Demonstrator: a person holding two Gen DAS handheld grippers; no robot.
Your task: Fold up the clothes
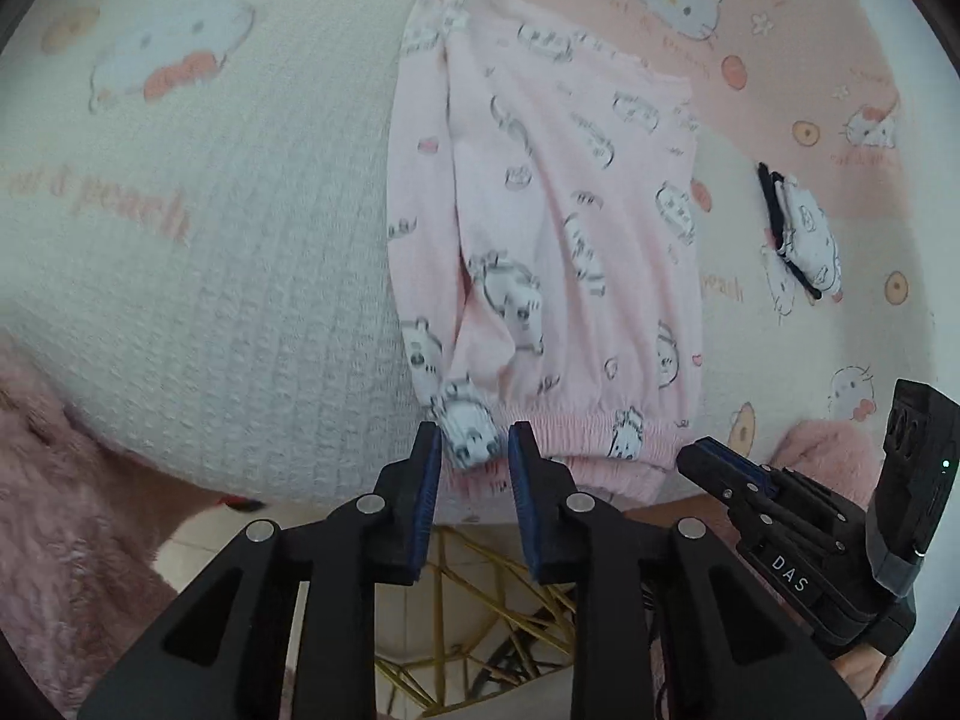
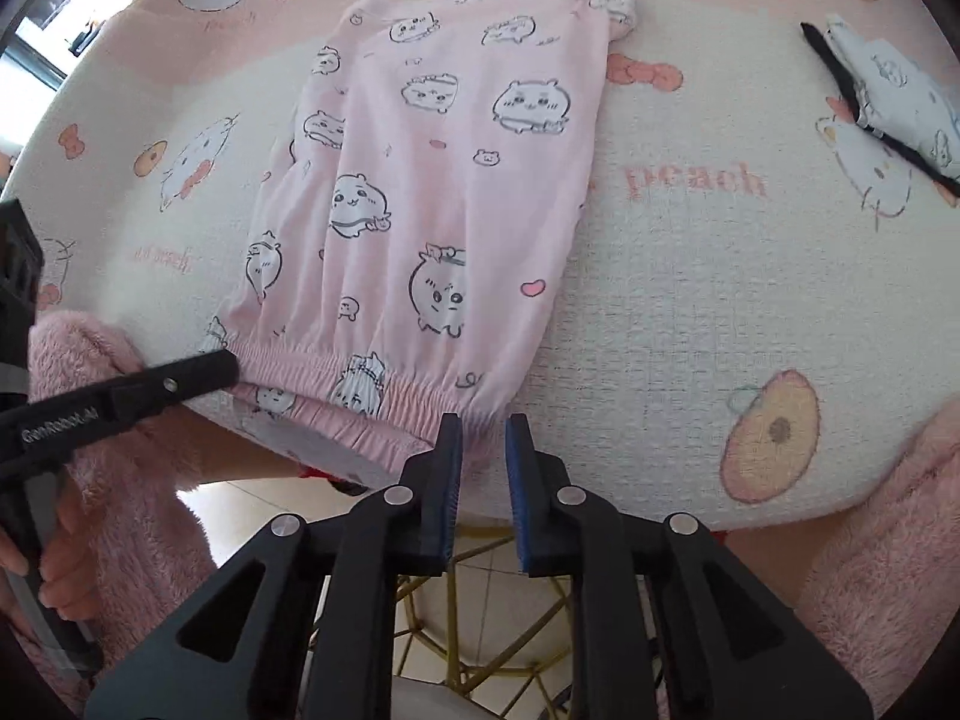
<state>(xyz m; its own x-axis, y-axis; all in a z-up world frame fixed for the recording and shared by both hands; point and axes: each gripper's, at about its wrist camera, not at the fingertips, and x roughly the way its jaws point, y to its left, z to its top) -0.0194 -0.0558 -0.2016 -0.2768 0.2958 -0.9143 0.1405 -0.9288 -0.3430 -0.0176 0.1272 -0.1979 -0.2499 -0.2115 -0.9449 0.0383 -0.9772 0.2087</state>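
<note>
Sleeve cuff (image 1: 468,429) betw. left claw (image 1: 474,450), maybe loose

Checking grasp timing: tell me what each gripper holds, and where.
Nothing clamped yet. The left gripper stands open around the pink top's sleeve cuff; the right gripper open at its hem corner.

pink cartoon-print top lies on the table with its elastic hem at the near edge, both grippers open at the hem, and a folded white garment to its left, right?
Not quite: the folded white garment with black trim lies to the right of the pink cartoon-print top, as the right wrist view shows. The rest holds: the elastic hem is at the table's near edge, with the left gripper and right gripper open there.
</note>
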